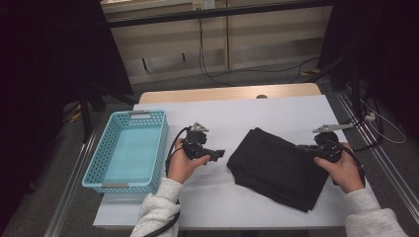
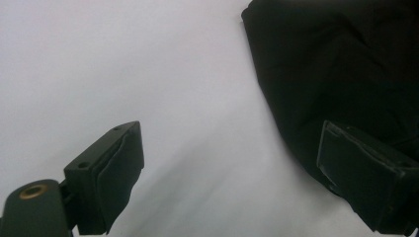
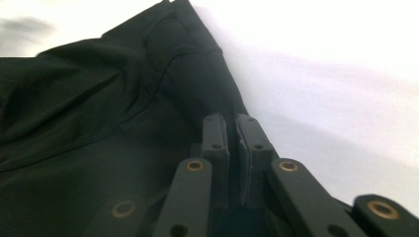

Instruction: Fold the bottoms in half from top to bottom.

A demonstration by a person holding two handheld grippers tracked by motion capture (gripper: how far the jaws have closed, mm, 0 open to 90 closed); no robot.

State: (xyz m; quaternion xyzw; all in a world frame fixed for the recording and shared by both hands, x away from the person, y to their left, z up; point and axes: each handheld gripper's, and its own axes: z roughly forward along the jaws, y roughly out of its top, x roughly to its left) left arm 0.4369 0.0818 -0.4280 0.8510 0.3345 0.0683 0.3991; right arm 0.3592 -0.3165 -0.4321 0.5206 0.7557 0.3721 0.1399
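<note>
A: Where's the cloth [image 1: 279, 165]?

B: Folded, black, lying on the table [image 1: 276, 106], right of centre. Basket [image 1: 129, 150] sits at the left edge, nothing in it that I can see.

A: Right gripper [image 1: 302, 148]?

B: At the cloth's right edge. In its own view the jaws stand nearly together, just a thin slit between the pads. Cloth [image 3: 99, 128] runs right up to them on one side. Looks pinched on the edge, but I can't see fabric in the slit itself.

A: So a grip, or shut on air?

B: My read: a thin pinch on the top layers. Can't confirm how many layers are caught.

A: Left gripper [image 1: 220, 154]?

B: Jaws wide apart, nothing between them. It sits just beside the cloth's left edge, not touching. In its own view one pad [image 2: 116, 180] is over bare table and the other is in front of the cloth [image 2: 346, 64].

A: What does this step need?

B: Probably a two-sided lift into the basket. I'd say bring the left one in low, slide the lower jaw under the whole stack, then close. Grab all the layers, not only the top one.

A: Risk?

B: If the right one holds only the top layer, the fold opens on the lift. Check that grip first, then raise both sides level.
</note>
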